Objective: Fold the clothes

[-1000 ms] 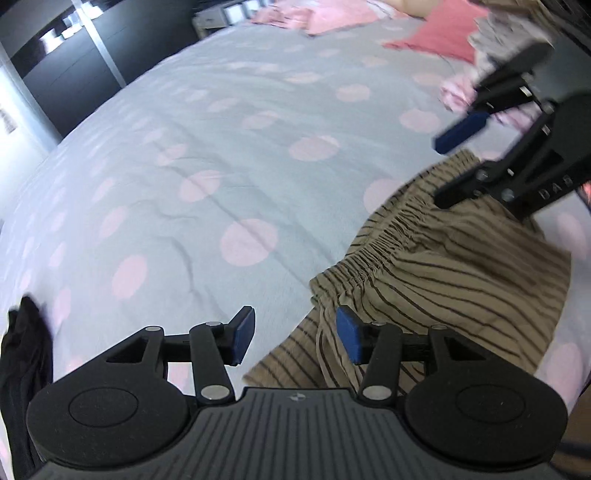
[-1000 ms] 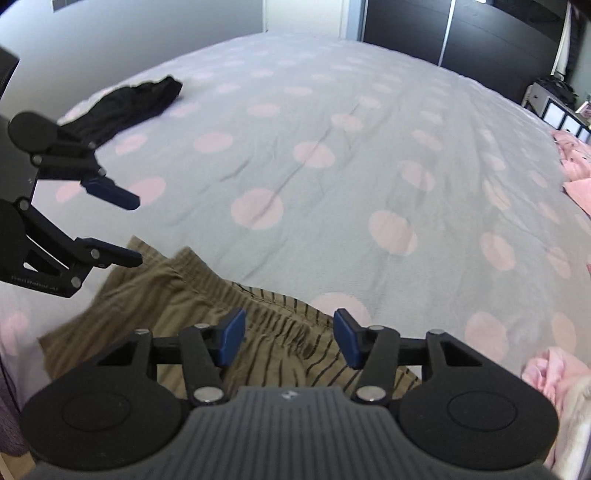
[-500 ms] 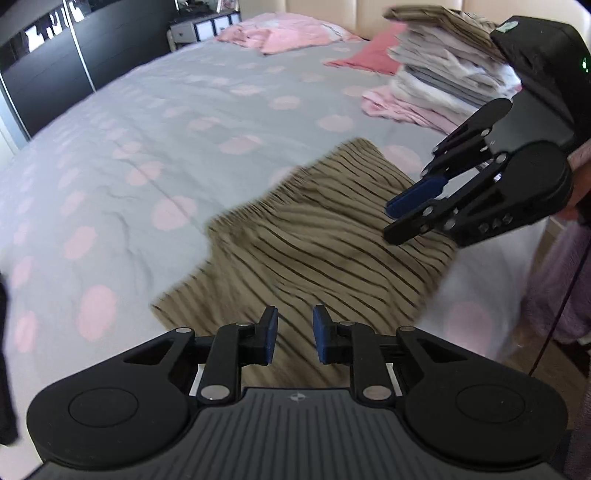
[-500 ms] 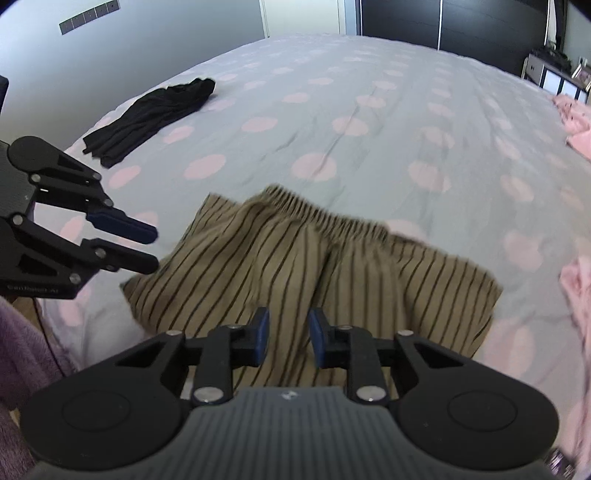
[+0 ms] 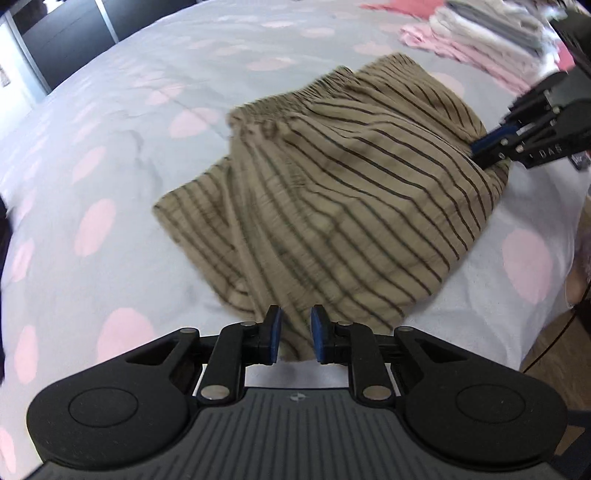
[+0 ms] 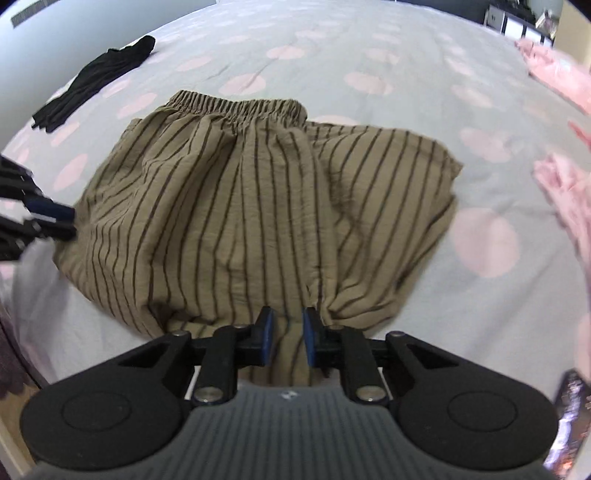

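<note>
- The striped shorts (image 5: 332,192) lie spread on the bed (image 5: 129,110), whose cover is pale grey with pink dots; the elastic waistband (image 6: 236,107) sits toward twelve o'clock in the right wrist view, and the leg hems come down toward six, right at the hand-held grippers.
- The left hand-held gripper (image 5: 295,338) has its jaws drawn narrow, having just been closing, with the near hem of the cloth bunched between the blue pads — it looks pinched.
- The right hand-held gripper (image 6: 286,336) has likewise just been closing and stands narrow, with a gathered fold of the striped fabric caught between its pads; in the left wrist view it shows at about two o'clock, biting the far hem corner.
- The fabric reads as thin, light and limp: it puckers where it is nipped and will sag between the two holds, so it should be kept taut while it is carried over.
- My judgement is that the hem corners are the right places to hold — the waistband is thicker and gathered, a good edge to fold onto.
- A black garment (image 6: 96,74) lies at ten o'clock, well apart; pink clothes (image 6: 565,192) sit at three o'clock, and a stack of folded laundry (image 5: 495,26) at one o'clock in the left view.
</note>
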Demonstrator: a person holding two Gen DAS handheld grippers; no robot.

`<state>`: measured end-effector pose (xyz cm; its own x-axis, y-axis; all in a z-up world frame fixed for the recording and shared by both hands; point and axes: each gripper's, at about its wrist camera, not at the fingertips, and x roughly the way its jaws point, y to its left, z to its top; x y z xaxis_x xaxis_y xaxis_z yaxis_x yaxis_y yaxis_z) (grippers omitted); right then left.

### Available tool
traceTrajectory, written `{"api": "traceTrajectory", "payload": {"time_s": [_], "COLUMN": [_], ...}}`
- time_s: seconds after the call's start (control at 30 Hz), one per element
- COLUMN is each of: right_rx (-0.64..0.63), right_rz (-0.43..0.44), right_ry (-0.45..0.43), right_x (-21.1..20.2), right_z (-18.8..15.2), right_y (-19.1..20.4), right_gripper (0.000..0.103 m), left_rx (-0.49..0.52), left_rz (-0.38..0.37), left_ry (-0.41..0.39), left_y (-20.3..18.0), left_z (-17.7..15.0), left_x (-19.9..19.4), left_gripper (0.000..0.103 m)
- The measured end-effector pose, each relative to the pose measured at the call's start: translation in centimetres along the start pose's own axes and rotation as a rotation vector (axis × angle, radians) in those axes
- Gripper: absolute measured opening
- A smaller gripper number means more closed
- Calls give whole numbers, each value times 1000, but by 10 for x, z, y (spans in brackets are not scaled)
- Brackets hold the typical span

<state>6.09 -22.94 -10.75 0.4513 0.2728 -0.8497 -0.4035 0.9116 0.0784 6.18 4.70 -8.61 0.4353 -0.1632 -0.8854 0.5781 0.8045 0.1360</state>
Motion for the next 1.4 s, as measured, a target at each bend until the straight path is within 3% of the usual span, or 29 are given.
{"api": "traceTrajectory", "payload": {"time_s": [0.17, 0.33, 0.57, 0.67, 0.83, 0.87, 0.9, 0.93, 0.97, 1.17, 1.4], "right_rx": [13, -22, -78, -74, -78, -83, -90, -97, -101, -119, -125], "right_rz": [9, 7, -11, -23, 34, 46, 56, 60, 56, 0, -15], "right_ry": [-43, -60, -39, -34, -6, 0, 2, 7, 16, -11, 17], "right_x": [-20, -39, -37, -36, -23, -19, -17, -15, -14, -25, -20], "right_z": [-4, -10, -19, -20, -22, -22, -22, -21, -20, -14, -15], "right_y": [-5, -2, -5, -10, -10, -8, -7, -6, -5, 0, 0], "right_gripper": [33, 42, 58, 59, 59, 56, 46, 33, 12, 4, 3], "left_rx": [-79, -147, -146, -131, -118, -108, -97, -92, -92, -98, -90], "left_rz": [-9, -76, -80, -68, -65, -59, -55, -50, -44, -23, 33], "left_ry": [-50, -103, -82, -86, -81, -85, -89, -97, -107, -158, -103], "left_y": [7, -7, -25, -26, -28, -29, -31, -32, -32, -23, -13], "left_z": [-19, -36, -39, -35, -29, -29, -28, -27, -26, -22, -26], "left_x": [-29, -45, -18, -11, -3, -2, -1, -2, -5, -38, -32], "left_gripper": [17, 17, 17, 17, 16, 14, 8, 5, 3, 1, 1]}}
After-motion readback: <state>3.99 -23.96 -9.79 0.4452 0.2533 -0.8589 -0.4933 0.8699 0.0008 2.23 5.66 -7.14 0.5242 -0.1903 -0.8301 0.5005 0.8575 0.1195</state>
